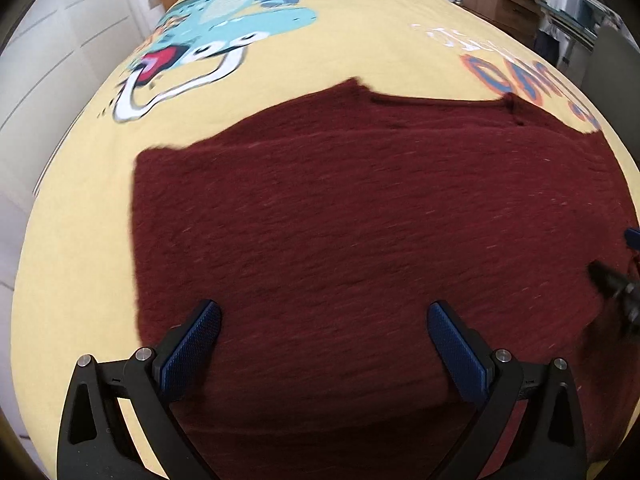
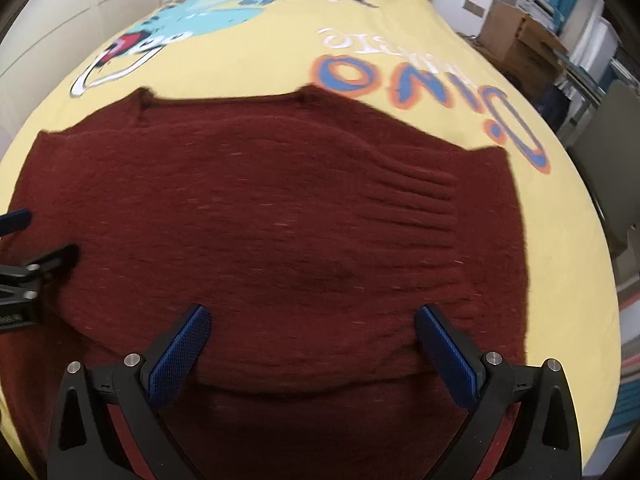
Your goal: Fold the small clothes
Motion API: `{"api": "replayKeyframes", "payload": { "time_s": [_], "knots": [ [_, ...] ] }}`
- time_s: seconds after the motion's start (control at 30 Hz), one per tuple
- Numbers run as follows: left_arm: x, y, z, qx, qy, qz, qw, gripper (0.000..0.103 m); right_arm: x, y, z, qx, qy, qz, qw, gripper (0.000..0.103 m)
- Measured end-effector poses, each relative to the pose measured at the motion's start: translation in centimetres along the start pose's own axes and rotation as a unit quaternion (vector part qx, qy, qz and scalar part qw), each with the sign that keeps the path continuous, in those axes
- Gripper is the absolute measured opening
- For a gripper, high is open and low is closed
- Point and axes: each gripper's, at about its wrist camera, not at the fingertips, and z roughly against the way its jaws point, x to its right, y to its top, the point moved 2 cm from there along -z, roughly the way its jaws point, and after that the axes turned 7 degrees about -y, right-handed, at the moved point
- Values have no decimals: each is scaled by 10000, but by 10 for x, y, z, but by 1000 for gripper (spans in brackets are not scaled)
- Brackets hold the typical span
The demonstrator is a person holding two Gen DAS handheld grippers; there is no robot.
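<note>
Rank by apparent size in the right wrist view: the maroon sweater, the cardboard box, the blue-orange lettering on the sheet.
1. Maroon sweater, largest by far.
2. Blue-orange lettering.
3. Cardboard box, though it sits farther from the camera, so true size is unsure.

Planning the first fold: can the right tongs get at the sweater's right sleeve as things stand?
Probably yes. The right tongs stand open over the maroon sweater, and the ribbed right sleeve lies flat and uncovered on the yellow bedspread. The left tongs are off to the other side.
</note>
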Motion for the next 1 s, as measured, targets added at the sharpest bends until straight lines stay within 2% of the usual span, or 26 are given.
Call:
{"api": "replayKeyframes", "payload": {
  "time_s": [0.13,0.23,0.47,0.57,0.67,0.8,0.87,1.0],
  "knots": [
    [-30,-8,-3,-10,-218,280,9994,102,33,-6,-8,-76,86,-403,9991,103],
    [-32,-10,-2,12,-221,246,9995,102,49,-11,-12,-62,180,-553,9983,102],
    [-29,-5,-7,-119,-275,331,9990,102,50,-23,-17,45,448,-854,9953,103],
    [-27,-1,2,-245,-256,376,9987,102,50,-18,-14,-70,489,-751,9960,103],
    [-17,-6,29,-92,-277,334,9990,102,53,-15,4,58,477,-741,9961,103],
    [-10,-21,68,158,-372,424,9983,102,61,-29,42,268,500,-718,9958,103],
    [-9,-35,80,88,-523,478,9974,102,66,-41,57,324,534,-792,9949,103],
    [-4,-75,87,-361,-753,602,9947,102,74,-76,83,198,796,-978,9918,103]
  ]
}}
